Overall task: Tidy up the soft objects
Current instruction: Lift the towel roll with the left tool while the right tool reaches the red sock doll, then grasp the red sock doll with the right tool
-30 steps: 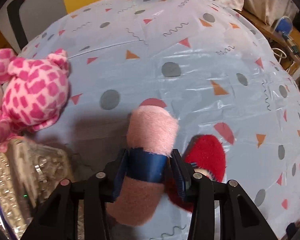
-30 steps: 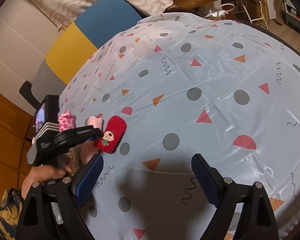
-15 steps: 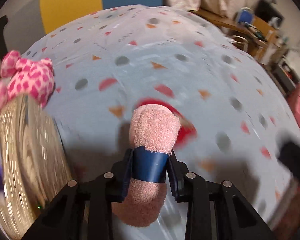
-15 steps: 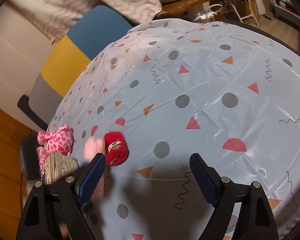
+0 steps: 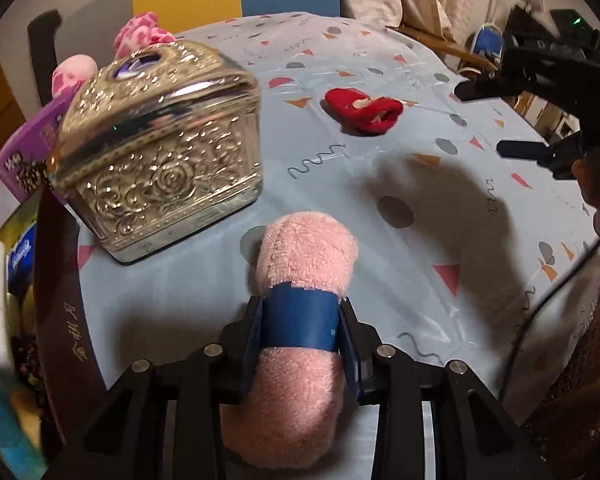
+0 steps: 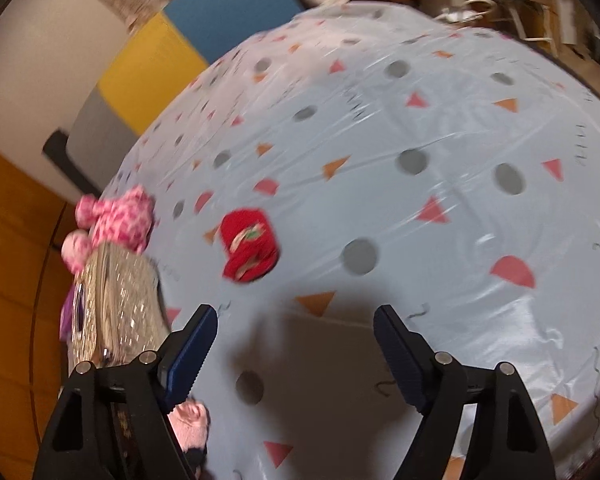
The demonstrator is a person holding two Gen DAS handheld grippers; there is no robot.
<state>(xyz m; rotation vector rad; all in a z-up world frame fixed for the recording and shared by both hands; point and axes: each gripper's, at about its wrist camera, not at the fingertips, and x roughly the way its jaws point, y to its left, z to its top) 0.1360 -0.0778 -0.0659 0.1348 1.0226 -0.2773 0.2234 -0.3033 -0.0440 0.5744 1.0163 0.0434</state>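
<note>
Two tools: left tool point(image 5: 300, 330) clamps pink towel roll point(image 5: 306, 256), silver box point(image 5: 160, 152) beside, right tool point(image 6: 296, 342) closing on nothing, red sock point(image 6: 249, 245) ahead

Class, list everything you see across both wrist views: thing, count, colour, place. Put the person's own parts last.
Rolled pink fleece sock: one, pink with blue band, gripped in left tool.
Red fleece sock: one, red, lying mid-table.
Pink spotted plush toy: one, pink-white, table's far left edge behind box.
Embossed metal box: one, silver-gold, left on table.
Patterned plastic tablecloth: one, light blue.
Chair: one, blue-yellow-grey, behind table.
Left tool: closed on pink sock.
Right tool: empty, jaws closing.
</note>
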